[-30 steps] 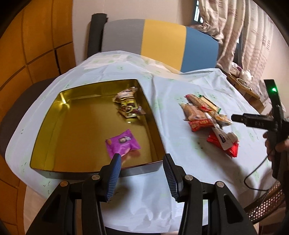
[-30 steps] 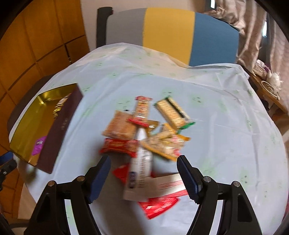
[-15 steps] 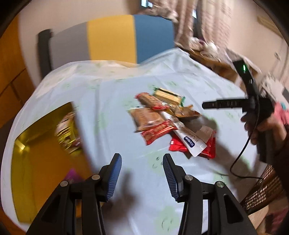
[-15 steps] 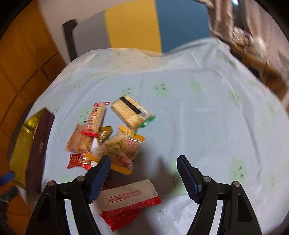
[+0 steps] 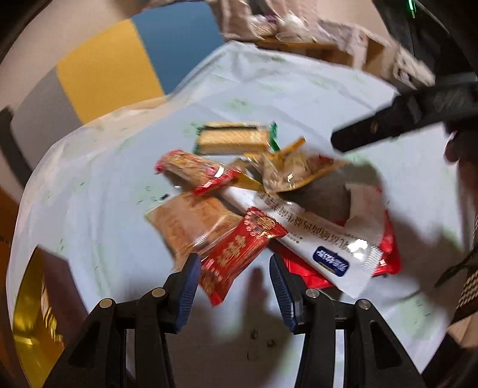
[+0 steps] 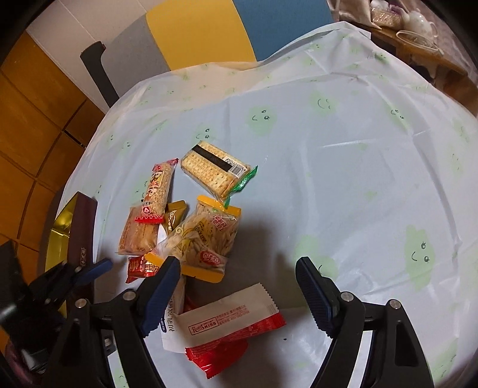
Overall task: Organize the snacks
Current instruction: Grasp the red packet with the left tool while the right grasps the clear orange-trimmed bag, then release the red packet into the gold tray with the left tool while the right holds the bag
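Observation:
A pile of wrapped snacks lies on the pale tablecloth: a cracker pack (image 6: 215, 171), a yellow-edged bag of sticks (image 6: 203, 238), a long red bar (image 6: 158, 191) and a brown pastry (image 6: 139, 235). My left gripper (image 5: 236, 286) is open, low over the pile's near edge. The near corner of a small red packet (image 5: 236, 256) lies between its fingertips, and the pads do not press it. My right gripper (image 6: 239, 295) has its jaws opening above a red-and-white packet (image 6: 233, 325), with nothing gripped. A long white packet (image 5: 313, 238) crosses the pile. The left wrist view is blurred.
The gold tin (image 6: 64, 226) with its maroon wall stands at the table's left edge, beside my left gripper (image 6: 83, 271). A grey, yellow and blue chair back (image 6: 194, 32) is behind the table. A side table with a teapot (image 6: 418, 18) stands at the far right.
My left gripper has swung right, from over the gold tin to the near edge of the snack pile. The right gripper has rolled and shifted over the pile, and its jaws stand wider.

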{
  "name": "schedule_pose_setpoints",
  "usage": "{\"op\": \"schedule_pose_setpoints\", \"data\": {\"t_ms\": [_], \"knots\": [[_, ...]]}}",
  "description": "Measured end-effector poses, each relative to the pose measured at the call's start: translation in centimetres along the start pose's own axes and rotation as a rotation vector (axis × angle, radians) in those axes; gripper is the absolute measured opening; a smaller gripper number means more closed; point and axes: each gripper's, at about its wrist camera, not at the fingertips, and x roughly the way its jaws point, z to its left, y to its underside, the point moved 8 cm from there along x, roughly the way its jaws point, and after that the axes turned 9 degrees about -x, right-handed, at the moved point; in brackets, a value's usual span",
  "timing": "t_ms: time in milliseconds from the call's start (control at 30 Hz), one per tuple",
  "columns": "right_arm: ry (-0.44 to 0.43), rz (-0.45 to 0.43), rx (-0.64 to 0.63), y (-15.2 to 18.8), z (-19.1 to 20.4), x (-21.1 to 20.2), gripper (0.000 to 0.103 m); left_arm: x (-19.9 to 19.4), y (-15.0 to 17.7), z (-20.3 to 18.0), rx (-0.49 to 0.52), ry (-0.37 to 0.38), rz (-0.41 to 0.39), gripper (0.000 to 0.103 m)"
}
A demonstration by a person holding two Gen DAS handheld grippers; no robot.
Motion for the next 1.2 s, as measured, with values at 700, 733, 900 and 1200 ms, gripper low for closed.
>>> {"op": "schedule_pose_setpoints", "data": {"t_ms": [700, 733, 900, 1200], "knots": [[0.027, -0.006, 0.026, -0.4, 0.2, 1.3, 0.08, -4.0, 6.3, 0.4, -0.363, 0.111, -0.057, 0.027], [0.021, -0.009, 0.033, -0.6, 0.5, 1.5, 0.08, -4.3, 6.7, 0.5, -0.376, 0.109, -0.06, 0.027], [0.017, -0.008, 0.079, -2.3, 2.2, 3.4, 0.08, -5.9, 8.0, 1.1, -0.432, 0.128, -0.087, 0.027], [0.182, 0.083, -0.168, -1.1, 6.4, 6.7, 0.053, -8.9, 9.0, 1.4, -0.481, 0.17, -0.153, 0.027]]}}
